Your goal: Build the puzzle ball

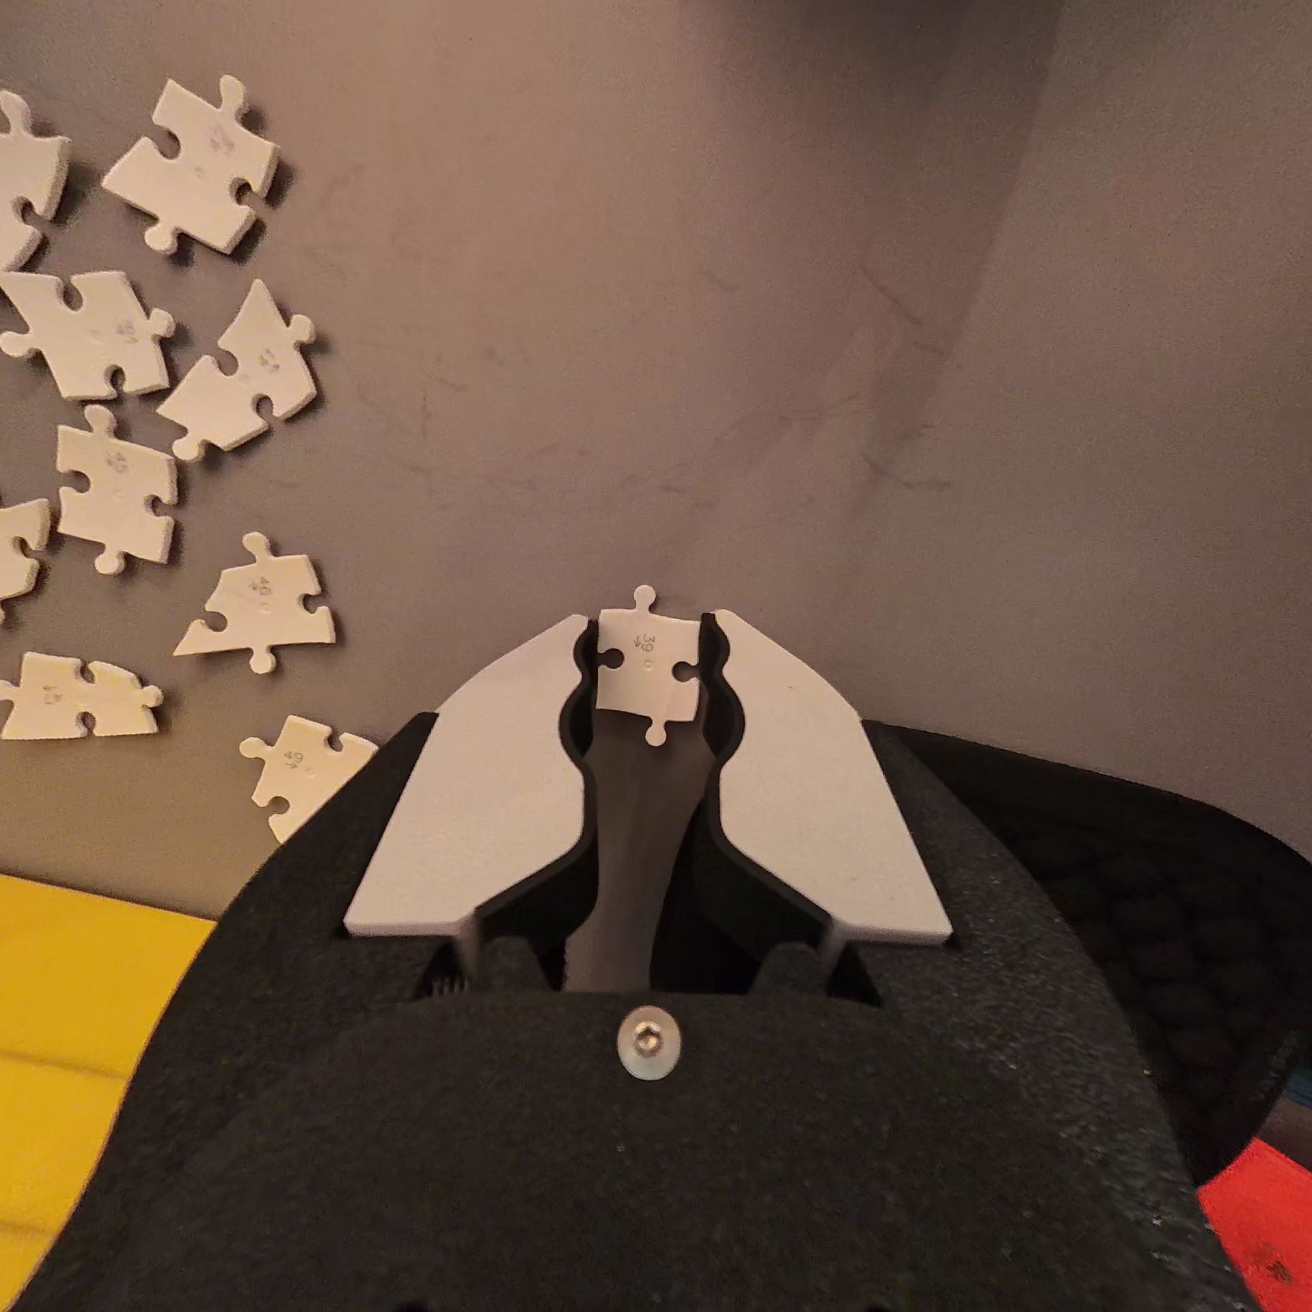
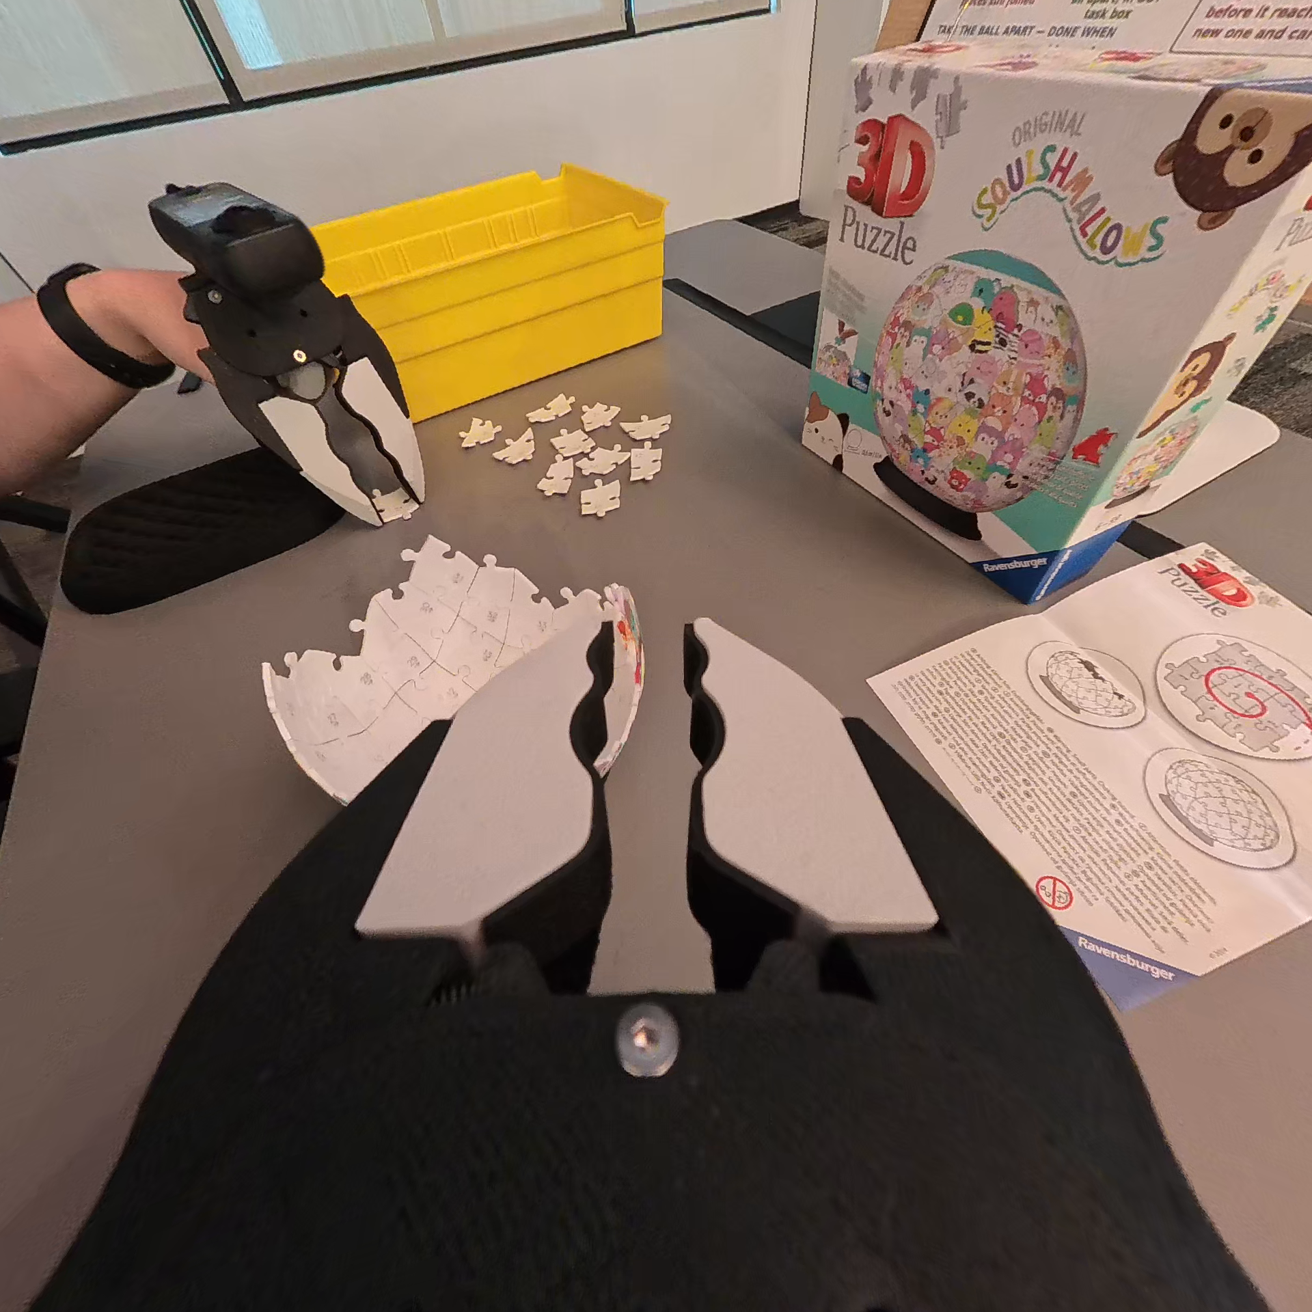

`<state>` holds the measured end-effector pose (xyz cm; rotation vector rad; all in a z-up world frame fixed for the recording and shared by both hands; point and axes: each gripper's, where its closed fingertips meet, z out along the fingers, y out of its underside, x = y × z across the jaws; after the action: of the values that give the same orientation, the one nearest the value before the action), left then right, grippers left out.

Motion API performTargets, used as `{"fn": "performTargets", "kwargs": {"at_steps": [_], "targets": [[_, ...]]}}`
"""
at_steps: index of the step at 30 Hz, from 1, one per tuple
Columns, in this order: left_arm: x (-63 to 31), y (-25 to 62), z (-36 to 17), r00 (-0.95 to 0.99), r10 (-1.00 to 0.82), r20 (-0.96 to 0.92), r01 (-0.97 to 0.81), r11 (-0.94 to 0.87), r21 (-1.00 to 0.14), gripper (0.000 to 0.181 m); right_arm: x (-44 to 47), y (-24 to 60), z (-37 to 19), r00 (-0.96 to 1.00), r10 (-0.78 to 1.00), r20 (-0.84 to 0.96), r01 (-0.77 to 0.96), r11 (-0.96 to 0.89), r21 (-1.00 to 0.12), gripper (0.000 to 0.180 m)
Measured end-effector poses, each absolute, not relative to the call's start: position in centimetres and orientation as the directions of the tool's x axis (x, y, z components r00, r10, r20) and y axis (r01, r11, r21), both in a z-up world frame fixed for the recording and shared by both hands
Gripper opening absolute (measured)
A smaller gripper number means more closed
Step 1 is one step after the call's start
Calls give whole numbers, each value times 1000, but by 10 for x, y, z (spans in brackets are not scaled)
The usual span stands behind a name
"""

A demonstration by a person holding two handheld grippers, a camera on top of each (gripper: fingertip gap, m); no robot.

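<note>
Spanning the scene: grey table [image 2: 745,511]. Running behind it: white wall [image 2: 497,106], dark-framed window [image 2: 319,42] glowing with daylight.

Loose pieces [image 2: 582,447] behind half-built ball [image 2: 426,660].

Left wrist view: dim, warm cast; loose pieces [image 1: 206,163] throw soft shadows on the desk [image 1: 639,319]. Right wrist view: bright, even daylight, mild sheen on desk [image 2: 745,539]. Both show fisheye bending at edges; near claw bodies slightly soft.
</note>
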<state>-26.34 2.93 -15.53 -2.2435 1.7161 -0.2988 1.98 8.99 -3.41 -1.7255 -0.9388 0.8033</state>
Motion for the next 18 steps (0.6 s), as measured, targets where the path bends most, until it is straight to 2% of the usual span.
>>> {"fn": "performTargets", "kwargs": {"at_steps": [4,6,9,13,15,18], "targets": [[-262,36,-147,328,-941,-83,-870,-267,-413,27,20,88,-28,485,872,-66,224,-197,-954,19],[-255,40,-132,384,-915,-123,-820,-277,-500,27,20,85,-19,491,871,-19,222,-146,-964,19],[-235,40,-93,507,-853,-121,-657,-293,-694,27,7,60,12,500,863,71,190,-30,-981,20],[-192,11,-22,553,-822,136,-229,-307,-924,27,-35,-16,39,449,874,185,151,130,-980,27],[-170,-10,2,491,-824,284,-31,-342,-939,27,-55,-45,28,448,872,198,141,149,-979,27],[-142,-33,14,413,-806,425,147,-402,-904,27,-84,-76,1,442,876,193,169,130,-977,32]]}}
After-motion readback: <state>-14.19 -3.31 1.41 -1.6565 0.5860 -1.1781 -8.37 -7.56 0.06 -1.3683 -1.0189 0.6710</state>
